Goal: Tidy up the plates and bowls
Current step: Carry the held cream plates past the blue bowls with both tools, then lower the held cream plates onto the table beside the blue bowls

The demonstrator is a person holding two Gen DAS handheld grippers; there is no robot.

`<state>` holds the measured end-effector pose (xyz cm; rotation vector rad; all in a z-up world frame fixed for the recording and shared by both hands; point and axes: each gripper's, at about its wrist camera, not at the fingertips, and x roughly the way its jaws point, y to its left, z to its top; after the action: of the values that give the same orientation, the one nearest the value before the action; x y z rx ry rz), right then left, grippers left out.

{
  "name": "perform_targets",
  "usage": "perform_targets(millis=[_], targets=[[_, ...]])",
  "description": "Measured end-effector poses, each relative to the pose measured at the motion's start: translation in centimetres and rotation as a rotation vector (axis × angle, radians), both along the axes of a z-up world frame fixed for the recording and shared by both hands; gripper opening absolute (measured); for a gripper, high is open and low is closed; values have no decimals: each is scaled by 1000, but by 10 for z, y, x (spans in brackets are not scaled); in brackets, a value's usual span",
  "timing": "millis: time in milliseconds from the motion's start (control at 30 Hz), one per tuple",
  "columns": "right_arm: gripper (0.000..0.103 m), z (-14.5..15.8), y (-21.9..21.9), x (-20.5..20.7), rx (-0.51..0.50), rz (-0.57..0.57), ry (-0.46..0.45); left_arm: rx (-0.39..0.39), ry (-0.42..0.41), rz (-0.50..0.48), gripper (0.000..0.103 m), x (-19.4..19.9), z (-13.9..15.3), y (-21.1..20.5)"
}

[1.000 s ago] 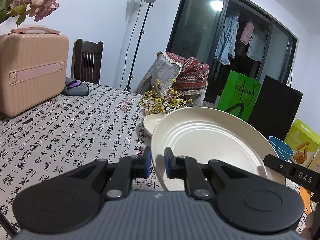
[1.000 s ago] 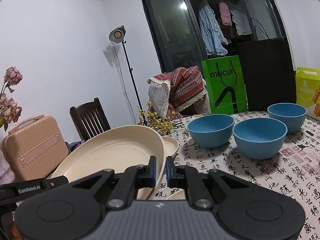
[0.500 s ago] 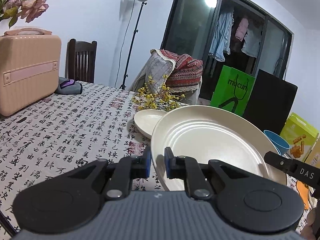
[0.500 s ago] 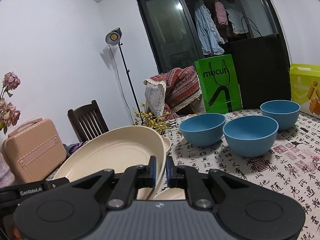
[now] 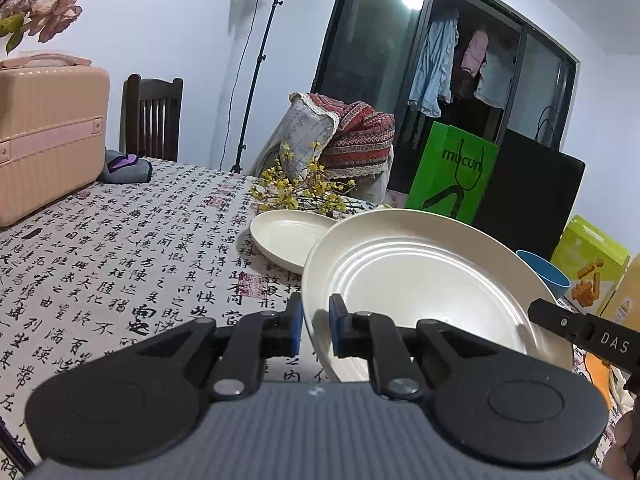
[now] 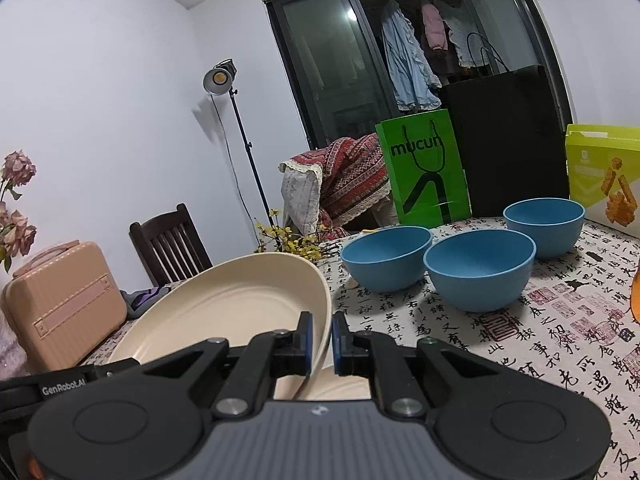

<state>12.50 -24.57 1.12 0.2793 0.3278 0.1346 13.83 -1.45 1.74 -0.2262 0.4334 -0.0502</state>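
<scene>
Left gripper (image 5: pixel 316 328): clenched on the near rim of the plate (image 5: pixel 420 280)
Right gripper (image 6: pixel 320 340): grasps the same plate's opposite rim; bowls (image 6: pixel 480 268) ahead to its right
Small plate (image 5: pixel 288 238): ahead of the left gripper, on the table (image 5: pixel 120 248)

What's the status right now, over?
Left gripper and right gripper both clamped on the large cream plate. Plate lifted, tilted. Small plate ahead; nothing blocking.

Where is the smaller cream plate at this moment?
In the left wrist view the smaller cream plate lies on the tablecloth, just beyond the held large cream plate and before the yellow flowers.
</scene>
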Motion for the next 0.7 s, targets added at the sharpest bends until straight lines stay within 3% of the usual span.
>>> perform_targets(millis=[700], targets=[[10,-13,-32,-5,5,-42,28,18,38,-50,13,3,-13,-33]])
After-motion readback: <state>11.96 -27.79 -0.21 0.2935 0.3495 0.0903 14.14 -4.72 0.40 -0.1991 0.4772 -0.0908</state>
